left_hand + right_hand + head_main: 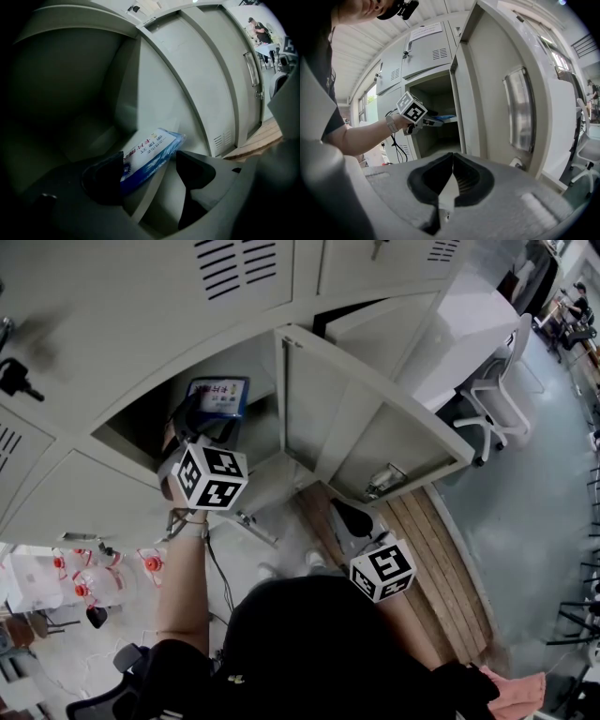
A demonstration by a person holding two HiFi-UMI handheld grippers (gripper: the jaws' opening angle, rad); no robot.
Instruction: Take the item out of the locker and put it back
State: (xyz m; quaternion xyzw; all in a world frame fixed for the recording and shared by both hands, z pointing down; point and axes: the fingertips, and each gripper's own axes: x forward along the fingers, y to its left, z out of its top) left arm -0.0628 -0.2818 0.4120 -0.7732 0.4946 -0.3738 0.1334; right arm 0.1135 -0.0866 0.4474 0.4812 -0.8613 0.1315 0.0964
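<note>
A flat blue-and-white packet (217,397) lies on the floor of the open locker compartment (141,432). My left gripper (201,427) reaches into that compartment. In the left gripper view its jaws stand wide apart around the packet (154,146): the near end lies by the left pad (107,176), with a clear gap to the right pad. My right gripper (452,157) is shut on nothing and hangs outside, in front of the swung-open locker door (497,93). From there I see the left gripper (435,120) at the compartment mouth with the packet (445,116) just beyond it.
The open door (375,418) stands right of the compartment. A white office chair (492,395) is at the right and wooden planks (441,559) lie under the door. Bottles with red caps (84,577) stand at the lower left. A key (14,376) hangs in a neighbouring locker.
</note>
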